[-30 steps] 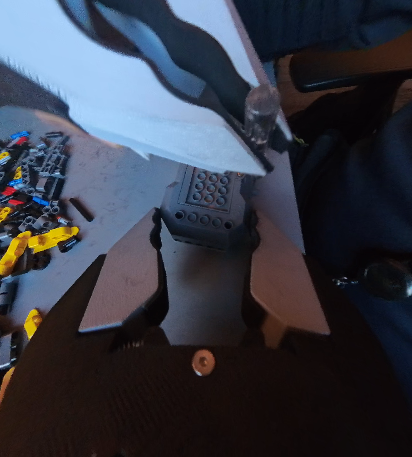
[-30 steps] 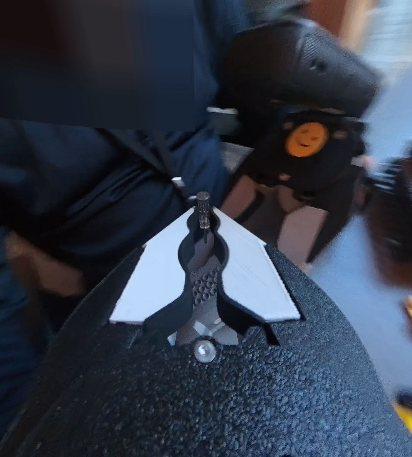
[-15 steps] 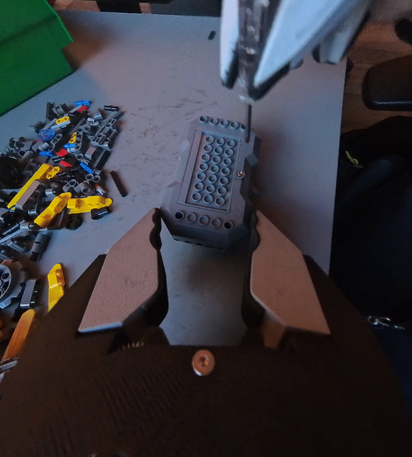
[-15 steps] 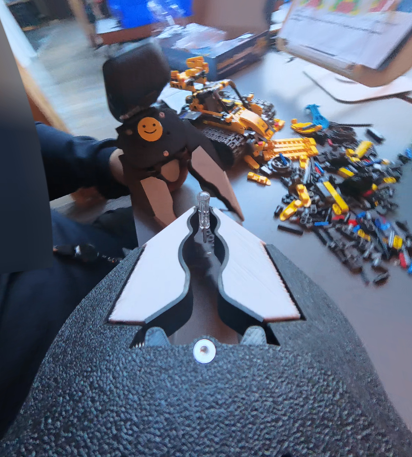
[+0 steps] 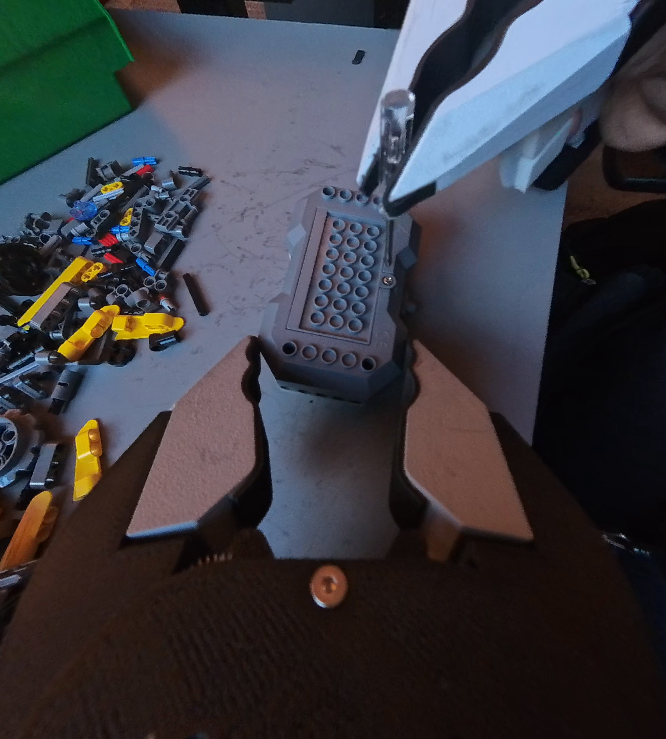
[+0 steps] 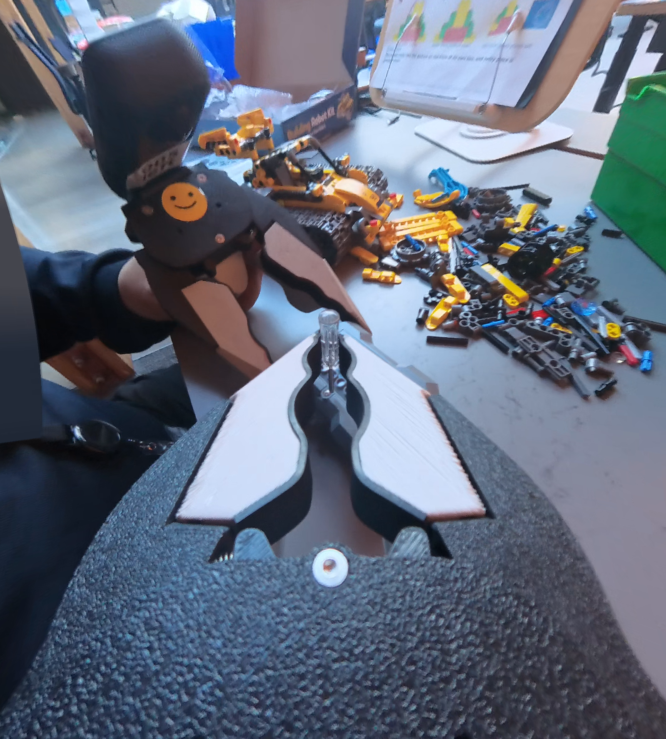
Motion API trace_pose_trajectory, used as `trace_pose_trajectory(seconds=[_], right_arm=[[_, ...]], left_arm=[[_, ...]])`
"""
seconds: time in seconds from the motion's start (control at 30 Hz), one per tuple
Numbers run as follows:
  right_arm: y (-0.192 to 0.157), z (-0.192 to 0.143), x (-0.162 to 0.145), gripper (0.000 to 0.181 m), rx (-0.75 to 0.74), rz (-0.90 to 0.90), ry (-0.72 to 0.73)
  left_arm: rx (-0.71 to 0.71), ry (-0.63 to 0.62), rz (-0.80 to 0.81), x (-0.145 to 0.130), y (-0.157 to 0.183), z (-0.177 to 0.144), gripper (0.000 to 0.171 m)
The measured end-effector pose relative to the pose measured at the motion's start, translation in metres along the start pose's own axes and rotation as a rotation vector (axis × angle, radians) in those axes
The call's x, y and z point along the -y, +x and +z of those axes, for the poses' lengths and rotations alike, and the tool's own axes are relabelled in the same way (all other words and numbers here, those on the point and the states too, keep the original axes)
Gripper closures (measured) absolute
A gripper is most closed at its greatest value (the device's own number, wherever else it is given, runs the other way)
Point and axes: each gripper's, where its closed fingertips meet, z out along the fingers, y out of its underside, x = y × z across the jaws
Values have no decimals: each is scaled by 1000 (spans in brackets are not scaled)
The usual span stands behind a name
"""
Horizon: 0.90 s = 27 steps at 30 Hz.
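A: Nearest in the left wrist view, the left tool has its jaws apart with the near end of a grey studded battery box between the tips. Whether the tips press its sides or only flank it is hard to tell; the box lies flat on the grey counter near its right edge.

B: And the right tool?

A: Its jaws are together on a small screwdriver with a clear handle. In the left wrist view the same screwdriver points down, its thin shaft reaching the box's right rim just beyond a small screw. Whether the tip touches the box I cannot tell.

B: What gets hidden?

A: In the right wrist view the box shows only as a dark sliver between the right tool's fingers. The far end of the box in the left wrist view is covered by the white fingers.

B: Farther out?

A: A loose pile of yellow, black, grey and blue building pieces lies left of the box, well apart from it. Beyond that stands a partly built yellow tracked vehicle, then a green bin, cut off by the frame, and a stand holding a printed sheet, blurred.
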Motion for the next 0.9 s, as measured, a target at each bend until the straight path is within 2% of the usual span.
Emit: trace_pose_trajectory(seconds=[0.9], right_arm=[[-6,3,-3,174,30,-50,-13]], left_arm=[[-10,1,-8,0,0,0,103]])
